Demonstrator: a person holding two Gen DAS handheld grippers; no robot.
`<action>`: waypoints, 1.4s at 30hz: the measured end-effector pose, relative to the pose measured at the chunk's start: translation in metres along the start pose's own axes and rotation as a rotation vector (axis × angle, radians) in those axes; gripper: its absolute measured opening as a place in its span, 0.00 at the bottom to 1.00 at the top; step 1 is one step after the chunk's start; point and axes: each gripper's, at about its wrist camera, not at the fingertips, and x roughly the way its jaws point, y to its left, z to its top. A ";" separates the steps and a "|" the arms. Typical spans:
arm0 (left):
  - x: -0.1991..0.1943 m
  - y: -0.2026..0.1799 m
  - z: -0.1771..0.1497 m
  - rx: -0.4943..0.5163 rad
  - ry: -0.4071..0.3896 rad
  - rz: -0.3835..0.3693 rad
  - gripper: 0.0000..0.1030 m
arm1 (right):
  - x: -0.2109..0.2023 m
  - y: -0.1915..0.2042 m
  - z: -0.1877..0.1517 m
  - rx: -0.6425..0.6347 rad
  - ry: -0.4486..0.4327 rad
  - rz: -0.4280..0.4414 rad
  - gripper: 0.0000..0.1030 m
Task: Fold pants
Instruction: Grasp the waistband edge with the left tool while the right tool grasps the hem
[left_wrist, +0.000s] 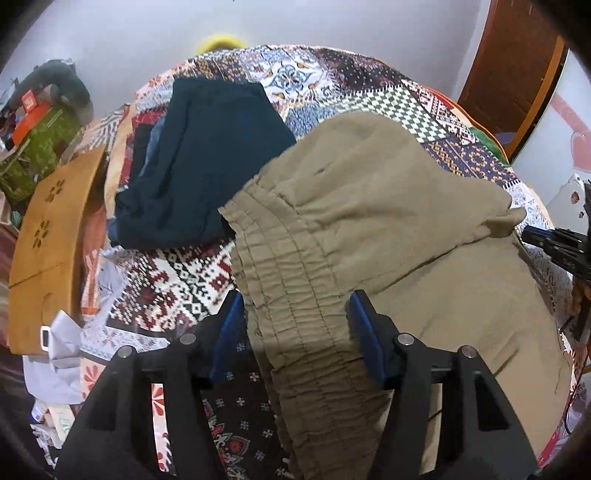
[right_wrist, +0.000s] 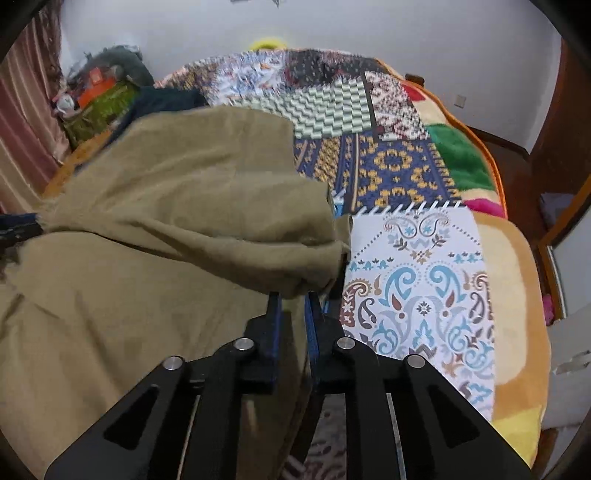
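Note:
Khaki pants (left_wrist: 388, 229) lie on a patchwork bedspread (left_wrist: 332, 85), with an upper layer folded over the lower one. My left gripper (left_wrist: 295, 306) is open, its blue pads on either side of the elastic waistband (left_wrist: 295, 295). My right gripper (right_wrist: 293, 299) is shut on the right edge of the khaki pants (right_wrist: 166, 206), pinching the folded-over layer. The right gripper also shows at the right edge of the left wrist view (left_wrist: 557, 247).
A folded dark navy garment (left_wrist: 207, 166) lies on the bedspread behind the pants at the left. A tan wooden board (left_wrist: 48, 236) and clutter with a green box (left_wrist: 40, 144) stand at the far left. A wooden door (left_wrist: 517, 66) is at the back right.

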 end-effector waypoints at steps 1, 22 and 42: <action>-0.004 0.000 0.003 -0.002 -0.007 -0.003 0.59 | -0.007 0.001 0.001 -0.001 -0.014 0.015 0.17; 0.047 0.017 0.031 -0.080 0.073 -0.014 0.86 | 0.037 -0.017 0.034 0.060 -0.001 0.065 0.52; 0.048 0.015 0.023 -0.019 0.021 0.078 0.55 | 0.053 -0.006 0.033 -0.052 0.040 0.004 0.13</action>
